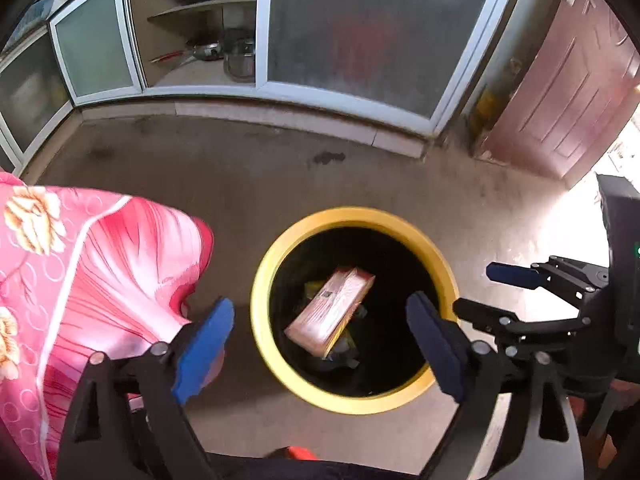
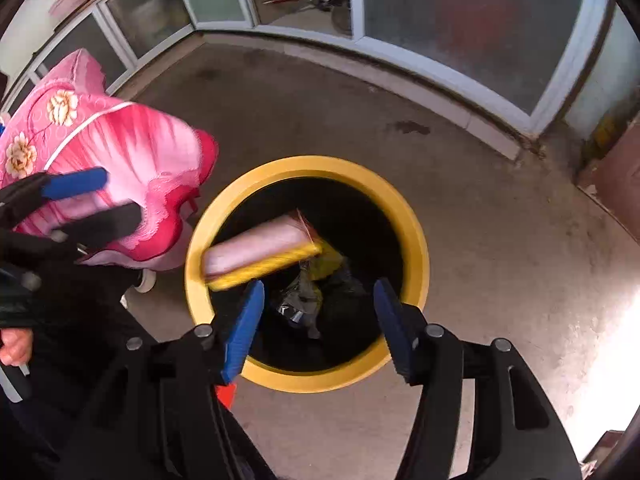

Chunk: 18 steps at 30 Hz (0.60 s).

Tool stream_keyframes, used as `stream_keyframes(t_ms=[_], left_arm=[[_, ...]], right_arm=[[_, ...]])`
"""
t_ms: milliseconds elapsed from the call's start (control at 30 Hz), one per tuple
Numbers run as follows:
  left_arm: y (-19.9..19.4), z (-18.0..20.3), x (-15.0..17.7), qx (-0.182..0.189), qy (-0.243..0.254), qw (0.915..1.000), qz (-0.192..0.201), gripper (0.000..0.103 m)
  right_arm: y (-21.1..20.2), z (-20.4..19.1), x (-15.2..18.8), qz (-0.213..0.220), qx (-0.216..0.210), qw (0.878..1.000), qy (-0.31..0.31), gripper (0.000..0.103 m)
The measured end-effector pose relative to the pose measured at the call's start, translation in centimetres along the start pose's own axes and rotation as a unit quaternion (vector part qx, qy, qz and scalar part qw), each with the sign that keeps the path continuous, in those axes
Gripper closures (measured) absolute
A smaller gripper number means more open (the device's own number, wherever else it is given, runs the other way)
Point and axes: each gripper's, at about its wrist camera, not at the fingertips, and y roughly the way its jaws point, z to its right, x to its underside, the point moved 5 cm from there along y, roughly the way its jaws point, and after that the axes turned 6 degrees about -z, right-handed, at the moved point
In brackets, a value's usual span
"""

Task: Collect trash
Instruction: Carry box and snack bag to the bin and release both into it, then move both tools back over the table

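Observation:
A yellow-rimmed bin [image 1: 276,264] with a black liner stands on the floor, also in the right wrist view [image 2: 416,236]. A pink and yellow box [image 1: 332,308] is inside it, blurred in the right wrist view [image 2: 260,256], above crumpled wrappers [image 2: 308,292]. My left gripper [image 1: 320,348] is open and empty above the bin's near side. My right gripper [image 2: 320,328] is open and empty over the bin; it also shows in the left wrist view [image 1: 484,288]. The left gripper also shows at the left of the right wrist view [image 2: 116,196].
A pink floral cloth [image 1: 80,272] covers something left of the bin, also in the right wrist view [image 2: 120,152]. Cabinets with frosted glass doors [image 1: 368,36] line the far wall, one open with pots [image 1: 240,56]. A reddish door [image 1: 568,92] stands at the right.

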Motion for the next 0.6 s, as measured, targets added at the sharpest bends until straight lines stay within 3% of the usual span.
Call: stream_keyframes(t_ms=[200,467,600], left_arm=[[-3.4,-0.1,-0.1,0.009,-0.007,0.9995,0.030,0.009],[-12.3,-1.9,0.6,0.028,-0.041,0.9923,0.114,0.008],[-18.0,-4.4,2.9,-0.003,-0.057,0.9854,0.160,0.008]], right_arm=[[-5.7,2.9,-0.2,0.093,0.064,0.993,0.023,0.047],[-10.3,1.6,-3.0,0.158,0.058,0.986,0.012,0.040],[-12.0,-2.1,-4.4,0.183,0.033,0.982,-0.031,0.035]])
